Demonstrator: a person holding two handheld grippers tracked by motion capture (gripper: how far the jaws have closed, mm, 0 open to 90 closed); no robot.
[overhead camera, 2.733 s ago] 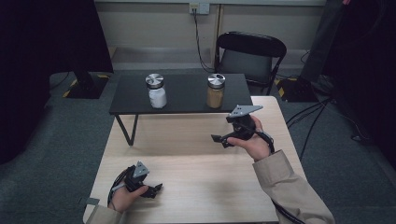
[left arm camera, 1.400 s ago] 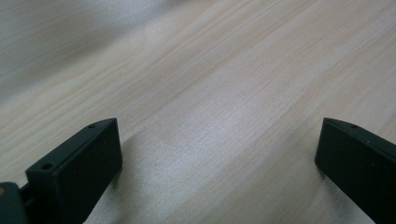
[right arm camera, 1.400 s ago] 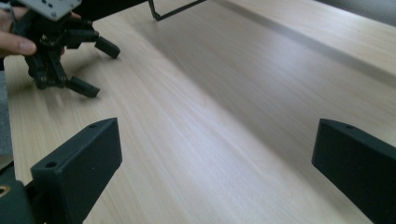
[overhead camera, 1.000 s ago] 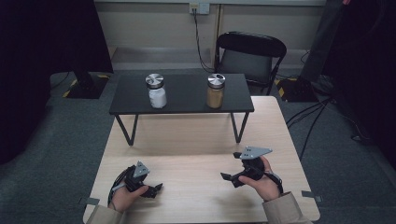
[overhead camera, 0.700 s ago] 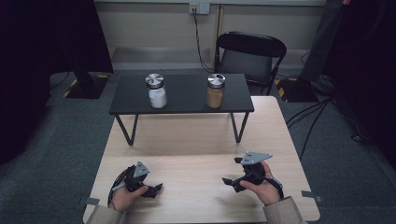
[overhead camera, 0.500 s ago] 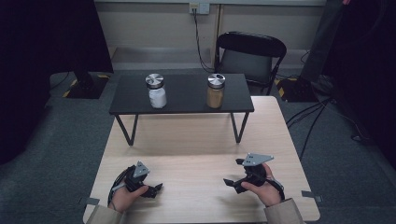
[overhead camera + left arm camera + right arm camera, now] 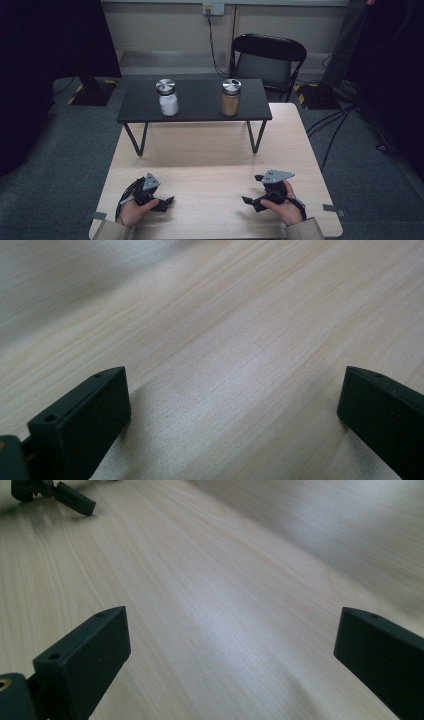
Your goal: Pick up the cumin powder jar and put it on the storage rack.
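Both grippers, left point(image 7: 167, 201) and right point(image 7: 249, 200), rest low in frame on the table point(image 7: 210, 165), jaws spread, empty; two jars point(image 7: 168, 97) point(image 7: 230, 97) stand untouched on the shelf point(image 7: 200, 102) at upper centre.

The high view looks forward and down from above the person's side, taking in the whole wooden table point(image 7: 210, 160) and the floor beyond. The left gripper view sits low and close over the table's bare wood. The right gripper view, equally low, looks across it toward the left gripper point(image 7: 75, 500); all three share that tabletop.
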